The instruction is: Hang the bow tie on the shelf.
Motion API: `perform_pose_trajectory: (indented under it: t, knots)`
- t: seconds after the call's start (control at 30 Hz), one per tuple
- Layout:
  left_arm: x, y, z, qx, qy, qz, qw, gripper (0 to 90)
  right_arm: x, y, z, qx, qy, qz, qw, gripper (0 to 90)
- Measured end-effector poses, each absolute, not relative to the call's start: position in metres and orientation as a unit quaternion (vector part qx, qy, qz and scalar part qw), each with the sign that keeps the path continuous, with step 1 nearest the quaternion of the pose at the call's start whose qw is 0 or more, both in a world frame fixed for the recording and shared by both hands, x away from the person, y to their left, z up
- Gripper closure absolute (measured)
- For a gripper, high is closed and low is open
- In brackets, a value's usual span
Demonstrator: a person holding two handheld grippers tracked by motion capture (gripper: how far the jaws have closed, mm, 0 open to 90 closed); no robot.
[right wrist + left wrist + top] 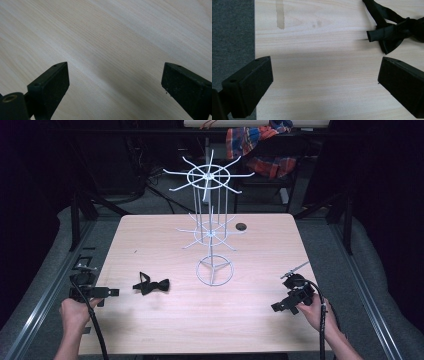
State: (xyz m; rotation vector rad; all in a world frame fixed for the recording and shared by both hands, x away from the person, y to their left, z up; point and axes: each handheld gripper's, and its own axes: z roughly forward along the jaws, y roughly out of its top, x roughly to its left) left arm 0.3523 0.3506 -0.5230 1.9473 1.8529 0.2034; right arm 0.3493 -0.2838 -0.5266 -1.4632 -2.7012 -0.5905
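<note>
A black bow tie [151, 285] lies flat on the light wood table [165, 320], left of centre. In the left gripper view the bow tie [397, 31] sits at the upper right, beyond the jaws. My left gripper [116, 292] hovers at the table's left edge, a short way left of the tie, open with bare wood between its jaws [324, 82]. My right gripper [276, 307] is over the table's right front area, open, with nothing but wood grain between its jaws [115, 85]. A white wire display rack [212, 220] with two tiers of hook arms stands at the table's middle back.
The rack's ring base [214, 271] rests right of the bow tie. A small dark round hole [241, 226] marks the table behind the rack. Grey carpet [232, 30] borders the table's left edge. Plaid cloth [260, 145] hangs on a chair behind the table.
</note>
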Motion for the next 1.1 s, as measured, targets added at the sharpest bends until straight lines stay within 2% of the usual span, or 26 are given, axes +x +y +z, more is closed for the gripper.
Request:
perform_pose_trajectory:
  t: [0.43, 0.63, 0.97, 1.1]
  knots:
    - [0.352, 0.341, -0.5, 0.702, 0.652, 0.101, 0.267, 0.0, 0.346, -0.282, -0.524, -0.472, -0.86, -0.195, -0.004, 7.2]
    - [0.357, 0.333, -0.494, 0.709, 0.644, 0.111, 0.265, 0.0, 0.347, -0.281, -0.524, -0.461, -0.868, -0.185, 0.001, 7.1]
    - [0.372, 0.307, -0.479, 0.705, 0.635, 0.154, 0.277, 0.0, 0.348, -0.276, -0.526, -0.452, -0.876, -0.166, -0.002, 7.5]
    - [0.378, 0.292, -0.475, 0.713, 0.622, 0.153, 0.286, 0.0, 0.347, -0.274, -0.528, -0.455, -0.872, -0.182, 0.001, 7.6]
